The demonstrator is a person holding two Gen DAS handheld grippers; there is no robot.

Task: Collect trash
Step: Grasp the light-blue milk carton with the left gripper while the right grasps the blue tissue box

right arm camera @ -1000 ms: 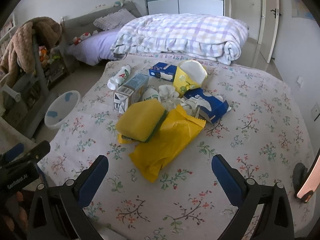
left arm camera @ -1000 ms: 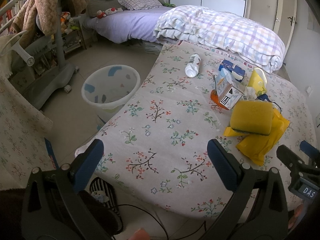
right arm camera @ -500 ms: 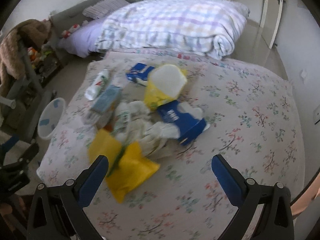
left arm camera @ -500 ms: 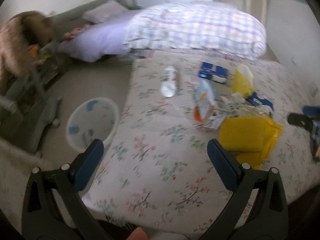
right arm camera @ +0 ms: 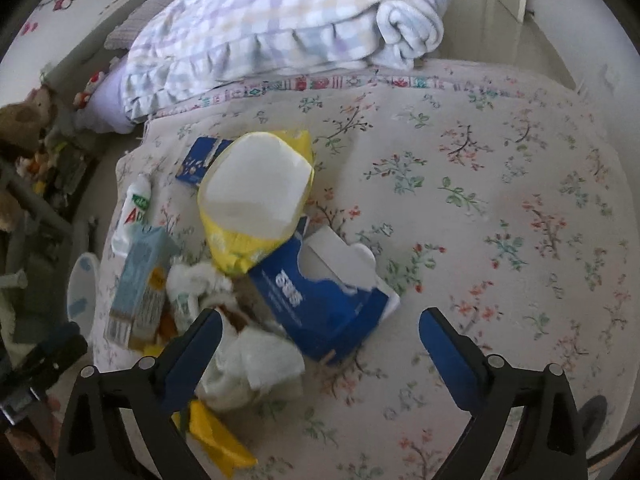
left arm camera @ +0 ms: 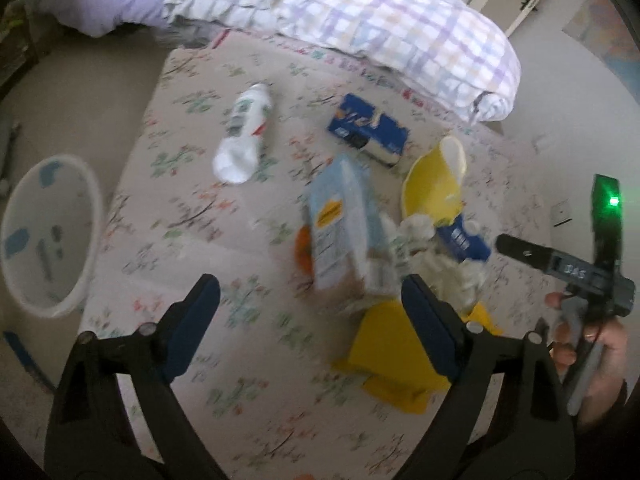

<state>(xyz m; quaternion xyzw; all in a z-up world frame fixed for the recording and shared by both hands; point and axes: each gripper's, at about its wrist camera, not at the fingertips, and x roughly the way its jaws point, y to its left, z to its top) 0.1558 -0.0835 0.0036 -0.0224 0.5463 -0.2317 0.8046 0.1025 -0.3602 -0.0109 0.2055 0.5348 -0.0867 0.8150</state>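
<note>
Closing over bare floral bedspread (left arm camera: 224,216), the left gripper (left arm camera: 310,316) holds nothing; the right gripper (right arm camera: 320,344) hangs wide open, empty, above the torn blue box (right arm camera: 320,304). Beyond that box lie the yellow pouch (right arm camera: 256,204) and white bottle (left arm camera: 244,136); the bin (left arm camera: 48,236) stands beside the bedspread.

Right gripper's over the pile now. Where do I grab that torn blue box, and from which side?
Take the torn blue box across its short width near the closest corner, coming straight down. It lies flat and tilted, its torn top open, so the side walls give the fingers something to pinch. The right gripper is open above it.
</note>
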